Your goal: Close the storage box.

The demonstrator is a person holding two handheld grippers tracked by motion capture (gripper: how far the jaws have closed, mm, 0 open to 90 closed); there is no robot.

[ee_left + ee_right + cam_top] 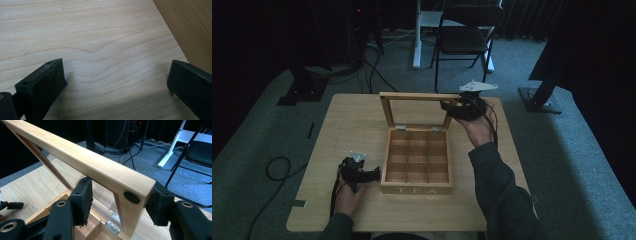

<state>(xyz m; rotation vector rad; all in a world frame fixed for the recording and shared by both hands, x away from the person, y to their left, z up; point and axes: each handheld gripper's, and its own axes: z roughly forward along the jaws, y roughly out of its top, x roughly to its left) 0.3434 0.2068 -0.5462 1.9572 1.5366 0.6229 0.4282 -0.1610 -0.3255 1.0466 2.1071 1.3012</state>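
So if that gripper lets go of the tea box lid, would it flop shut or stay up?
The lid stands near upright on two small hinges, so it probably balances yet could tip either way. Its framed pane looks stiff and likely fairly light. The right gripper clamps its top corner.

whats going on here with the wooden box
A person at a table works on a wooden tea box with a gripper in each hand. The right gripper has its jaws around the upper corner of the glass-paned lid, which stands raised on its hinges. The left gripper rests open on the tabletop just left of the box, holding nothing. The box's compartments look empty.
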